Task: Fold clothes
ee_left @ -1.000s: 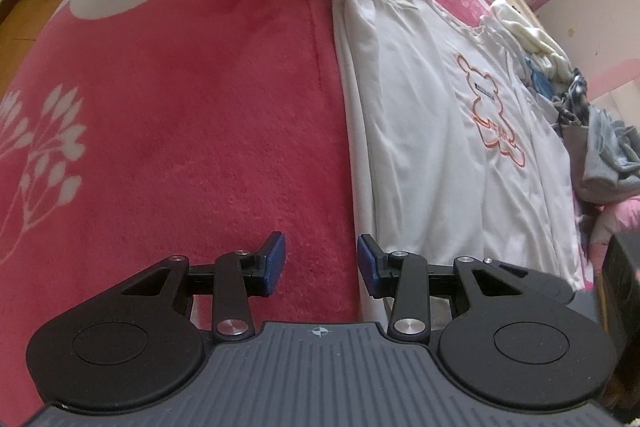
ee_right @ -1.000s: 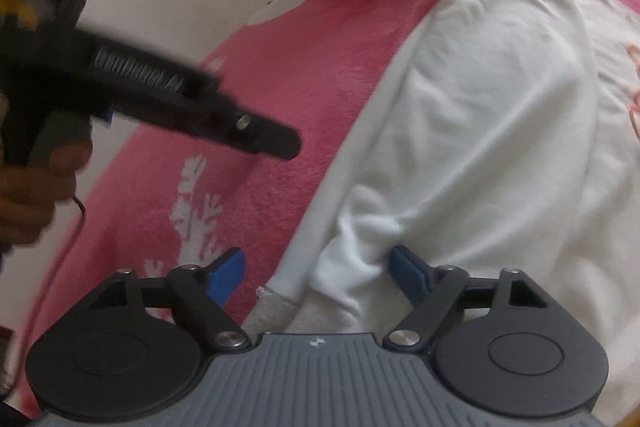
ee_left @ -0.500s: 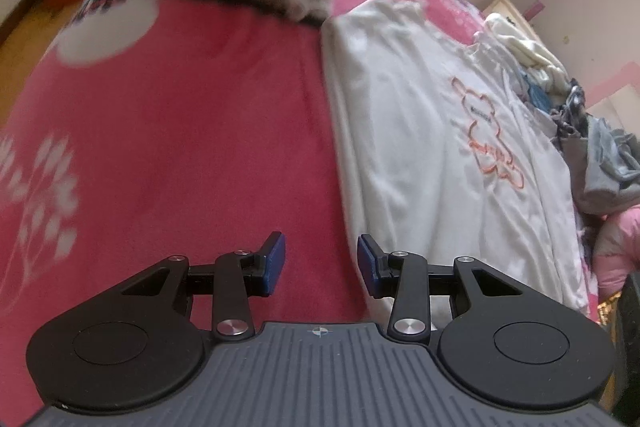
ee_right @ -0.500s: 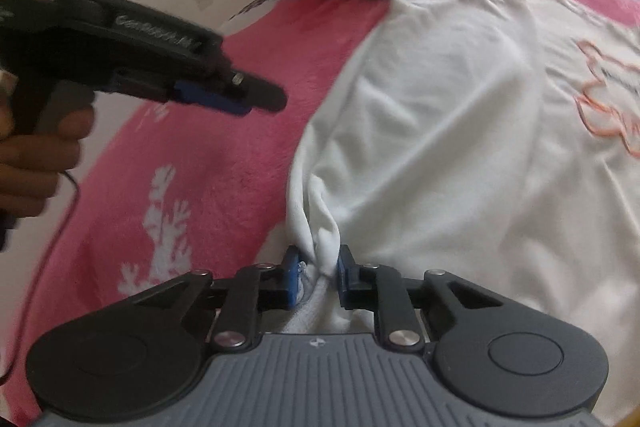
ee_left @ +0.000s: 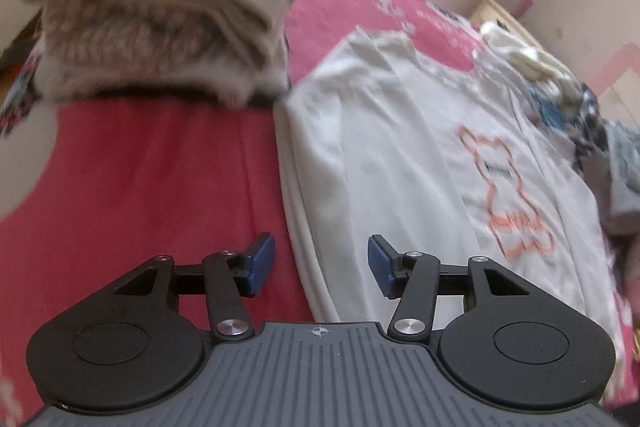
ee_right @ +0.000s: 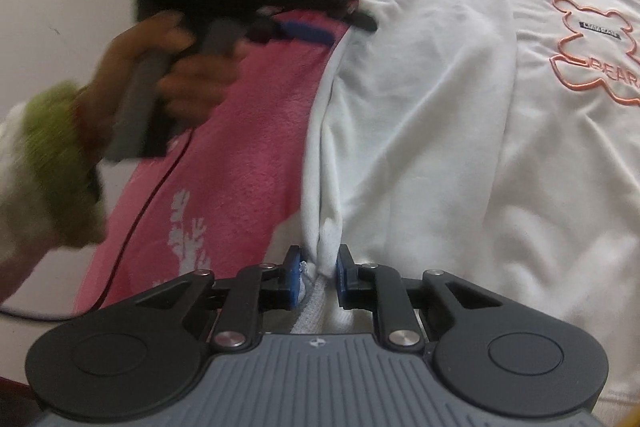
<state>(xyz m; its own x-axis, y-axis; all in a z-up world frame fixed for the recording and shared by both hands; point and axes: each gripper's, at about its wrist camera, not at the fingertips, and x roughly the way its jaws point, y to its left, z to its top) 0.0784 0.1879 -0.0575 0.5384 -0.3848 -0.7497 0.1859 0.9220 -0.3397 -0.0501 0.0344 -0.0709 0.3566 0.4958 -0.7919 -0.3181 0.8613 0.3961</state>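
The white sweatshirt (ee_right: 420, 131) is smooth matt knit cloth, its ribbed hem rougher, with an orange bear outline (ee_right: 592, 47) stitched raised on the chest. Under it the pink blanket (ee_left: 160, 187) is plush fleece — soft and fuzzy. The folded stack (ee_left: 160, 7) mixes smooth beige cloth with a woolly knit. Each hand-held gripper (ee_right: 318, 277) is matt black plastic — ridged grey body, shiny metal rivets, blue rubbery pads (ee_left: 260, 263).

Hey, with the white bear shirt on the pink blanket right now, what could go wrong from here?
1. The right tool pinches only a narrow bunch of the white shirt at its edge; it may slip out when pulled.
2. The left tool, jaws opening, holds nothing; lifting one-sided could skew the fold.
3. The folded pile sits against the shirt and could topple.
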